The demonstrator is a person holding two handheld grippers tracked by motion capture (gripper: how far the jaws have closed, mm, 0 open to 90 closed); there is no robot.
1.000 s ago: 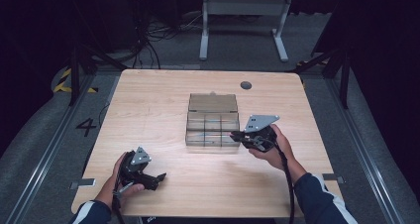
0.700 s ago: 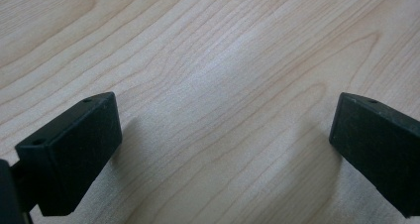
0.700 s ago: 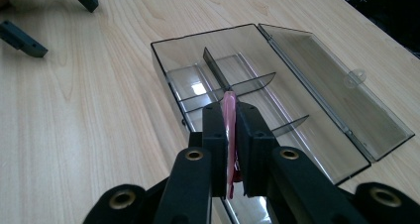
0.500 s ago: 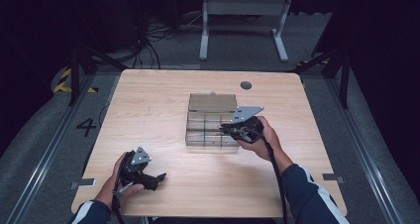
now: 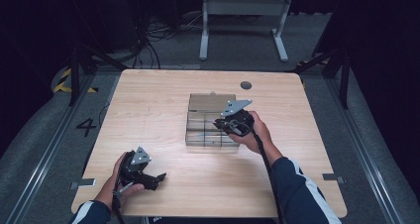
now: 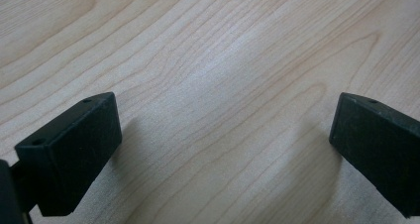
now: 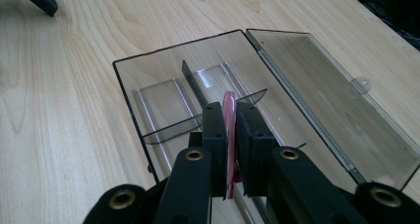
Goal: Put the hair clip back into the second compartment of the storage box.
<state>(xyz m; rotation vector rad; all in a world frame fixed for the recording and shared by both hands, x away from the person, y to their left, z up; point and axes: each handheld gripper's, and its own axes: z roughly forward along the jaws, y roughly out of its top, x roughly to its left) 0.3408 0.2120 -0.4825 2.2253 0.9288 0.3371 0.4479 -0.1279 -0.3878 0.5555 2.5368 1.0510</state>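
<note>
From the high view, the right tool (image 5: 221, 125) hangs over the clear divided box (image 5: 210, 120), while the left tool (image 5: 157, 178) rests on the table (image 5: 148, 100) well apart from it. The left gripper view shows its jaws spread wide over bare wood. In the right gripper view, that tool (image 7: 230, 116) is clamped on a thin pink piece (image 7: 229, 110) just above the box's compartments (image 7: 163, 102)

A lab — wooden table (image 5: 148, 110) on grey floor (image 5: 39, 149), black surroundings, loose cables (image 5: 158, 33).
</note>
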